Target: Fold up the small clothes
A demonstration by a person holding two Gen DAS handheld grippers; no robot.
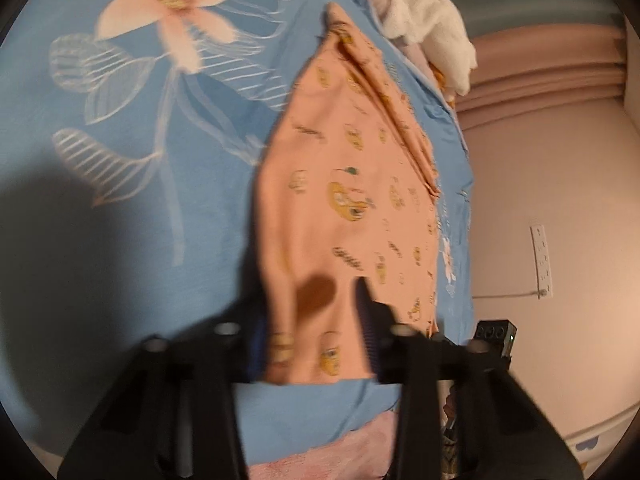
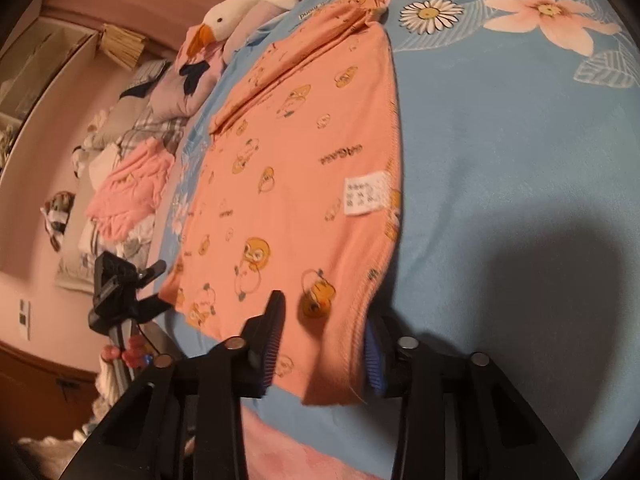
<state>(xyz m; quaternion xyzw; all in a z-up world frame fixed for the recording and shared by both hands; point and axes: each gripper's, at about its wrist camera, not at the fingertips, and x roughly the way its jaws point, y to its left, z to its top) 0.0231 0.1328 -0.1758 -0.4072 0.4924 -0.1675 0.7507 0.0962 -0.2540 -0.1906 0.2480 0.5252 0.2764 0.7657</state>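
The orange garment, printed with little cartoon animals, lies spread flat on the blue floral bedsheet, its near hem toward both cameras and its far end bunched toward the plush goose at the head of the bed. The left gripper has one near corner of the garment between its fingers, and the cloth looks pinched and slightly gathered there, so I judge it clamped on the fabric. The right gripper straddles the other near corner, beside the white care label; the cloth bunches between its fingers, so it too appears to be gripping the hem, though blur makes the contact less sure. The step in hand looks like securing both near corners before carrying that edge over toward the goose. To do it well, each grip should take only the garment's layers and none of the bedsheet beneath. The two corners should rise together and level, with the hem kept taut between them so the fold line runs straight across. The lifted edge should be laid to meet the far edge squarely, and the label tucked inside. Uneven lifting would skew the fold or drag the garment along the sheet.
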